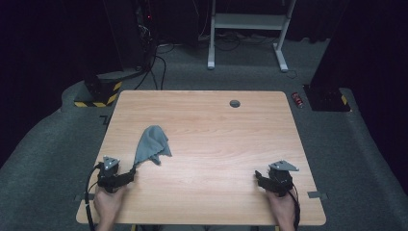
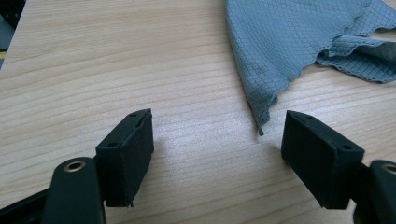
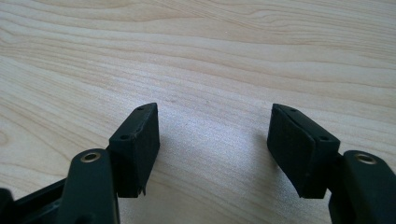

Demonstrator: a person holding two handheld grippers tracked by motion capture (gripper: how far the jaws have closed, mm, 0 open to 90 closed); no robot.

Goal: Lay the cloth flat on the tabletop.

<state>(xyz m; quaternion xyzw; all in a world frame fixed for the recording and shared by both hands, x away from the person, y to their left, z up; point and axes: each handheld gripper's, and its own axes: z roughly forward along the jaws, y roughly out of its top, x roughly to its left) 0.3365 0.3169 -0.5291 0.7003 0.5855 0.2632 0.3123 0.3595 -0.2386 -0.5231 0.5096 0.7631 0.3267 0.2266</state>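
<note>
The wooden table (image 1: 216, 144) carries one thing to work on — a grey cloth (image 1: 151, 144), lying crumpled on the left half, its near corner tapering to a point just ahead of the left gripper (image 1: 126, 177). In the left gripper view that corner (image 2: 261, 122) sits between the two jaws, which stand wide apart and touch nothing. The right gripper (image 1: 261, 180) rests near the table's right front edge, well apart from the cloth, jaws also spread and empty over bare wood. To take the corner well, I judge the left gripper should ease forward and low so both pads straddle the tip — then close squarely, not on the frilled edge alone.
</note>
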